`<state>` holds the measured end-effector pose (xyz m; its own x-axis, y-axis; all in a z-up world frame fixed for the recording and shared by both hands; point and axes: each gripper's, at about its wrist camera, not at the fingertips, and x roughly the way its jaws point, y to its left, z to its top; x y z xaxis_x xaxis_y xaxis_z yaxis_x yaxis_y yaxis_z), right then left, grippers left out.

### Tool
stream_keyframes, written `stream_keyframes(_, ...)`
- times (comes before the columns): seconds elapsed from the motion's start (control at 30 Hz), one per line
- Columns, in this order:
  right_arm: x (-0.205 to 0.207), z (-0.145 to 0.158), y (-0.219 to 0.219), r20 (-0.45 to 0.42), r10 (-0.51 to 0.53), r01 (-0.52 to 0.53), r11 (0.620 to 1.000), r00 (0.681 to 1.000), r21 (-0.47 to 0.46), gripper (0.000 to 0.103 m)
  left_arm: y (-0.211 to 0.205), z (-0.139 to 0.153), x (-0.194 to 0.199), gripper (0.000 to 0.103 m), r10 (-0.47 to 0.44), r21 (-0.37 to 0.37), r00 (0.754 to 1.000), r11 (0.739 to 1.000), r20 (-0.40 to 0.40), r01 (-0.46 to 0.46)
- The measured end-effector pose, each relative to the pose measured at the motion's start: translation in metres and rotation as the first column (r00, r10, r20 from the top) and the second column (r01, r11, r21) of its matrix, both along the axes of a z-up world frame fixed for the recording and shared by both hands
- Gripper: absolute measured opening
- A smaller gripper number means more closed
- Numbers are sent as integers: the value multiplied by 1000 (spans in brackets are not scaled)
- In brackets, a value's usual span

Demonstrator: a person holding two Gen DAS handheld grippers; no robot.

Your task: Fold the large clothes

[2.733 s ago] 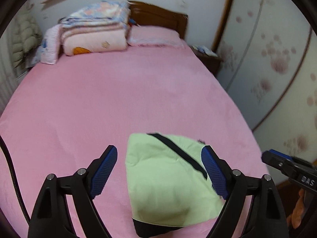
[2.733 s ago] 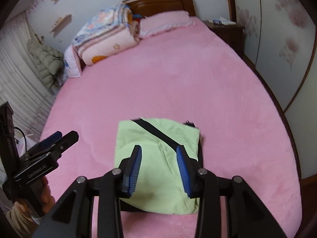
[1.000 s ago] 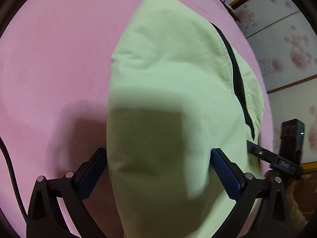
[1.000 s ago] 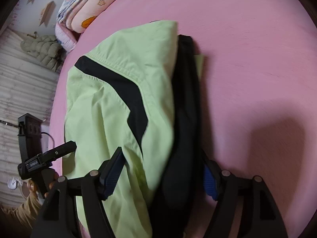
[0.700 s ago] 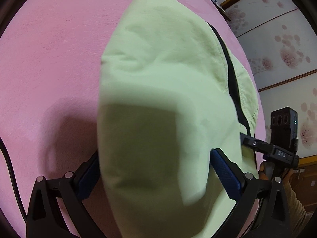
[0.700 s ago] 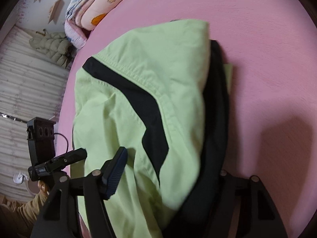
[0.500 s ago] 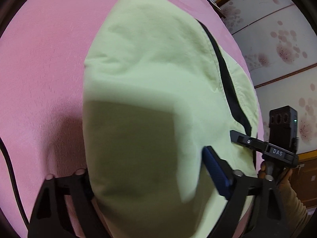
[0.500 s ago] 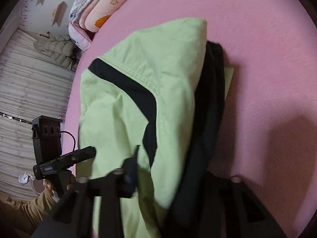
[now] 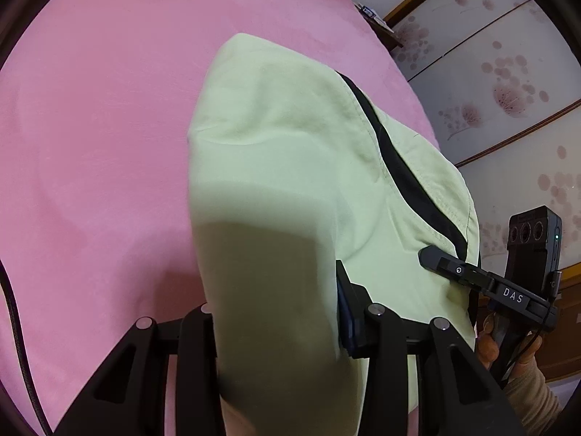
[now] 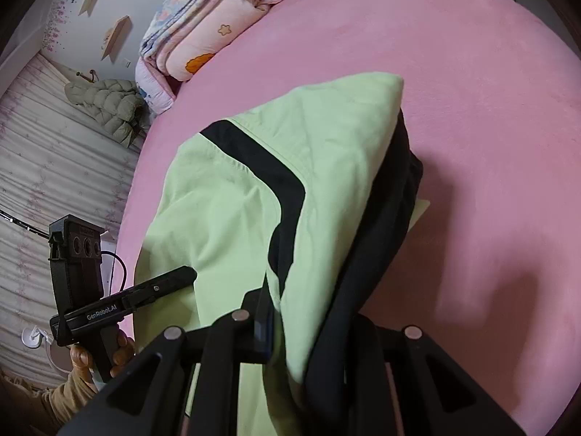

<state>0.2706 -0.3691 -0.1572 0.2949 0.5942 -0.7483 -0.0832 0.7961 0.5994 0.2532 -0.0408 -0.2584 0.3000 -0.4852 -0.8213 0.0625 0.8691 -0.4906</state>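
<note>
A folded light-green garment (image 9: pixel 290 138) with a black stripe and black lining lies on the pink bed (image 9: pixel 90 109). Its near end is raised off the cover. My left gripper (image 9: pixel 272 301) has the garment's near left part between its jaws, which are closing, and the blue pad (image 9: pixel 343 312) presses into the cloth. My right gripper (image 10: pixel 312 312) is also closing on the near right part of the garment (image 10: pixel 326 138), green and black layers together. Cloth hides one finger of each gripper. Each view shows the other gripper at the garment's edge.
Folded quilts (image 10: pixel 203 36) and a pillow lie at the head of the bed (image 10: pixel 490 109). A puffer jacket (image 10: pixel 109 105) hangs by the curtain on the left. Flowered wardrobe doors (image 9: pixel 508 72) and a nightstand (image 9: pixel 377 29) stand along the right side.
Both grippers went from wide open around the garment's near edge to closed on it. Both have risen, and the garment's near end has come up off the bed.
</note>
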Motion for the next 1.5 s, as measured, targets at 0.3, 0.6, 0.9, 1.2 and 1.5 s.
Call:
stream_keyframes(0.3, -36, 58, 106, 29, 77, -78, 996, 997, 39, 15, 116, 71, -44, 38, 24, 61, 999, 998, 24, -25)
stream_keyframes(0.6, 25, 90, 249, 114, 138, -150, 983, 984, 108, 15, 265, 123, 8, 38, 51, 146, 988, 987, 145, -72)
stream_keyframes(0.9, 129, 57, 354, 149, 114, -133, 983, 982, 125, 15, 387, 88, 116, 39, 43, 159, 976, 984, 212, -78)
stream_keyframes(1.2, 201, -36, 401, 71, 86, -87, 996, 994, 11, 15, 435, -18, 198, 45, 37, 165, 994, 985, 106, -54)
stream_keyframes(1.5, 209, -66, 400, 24, 76, -74, 995, 997, -66, 51, 456, -33, 200, 100, 48, 332, 979, 937, 198, -113)
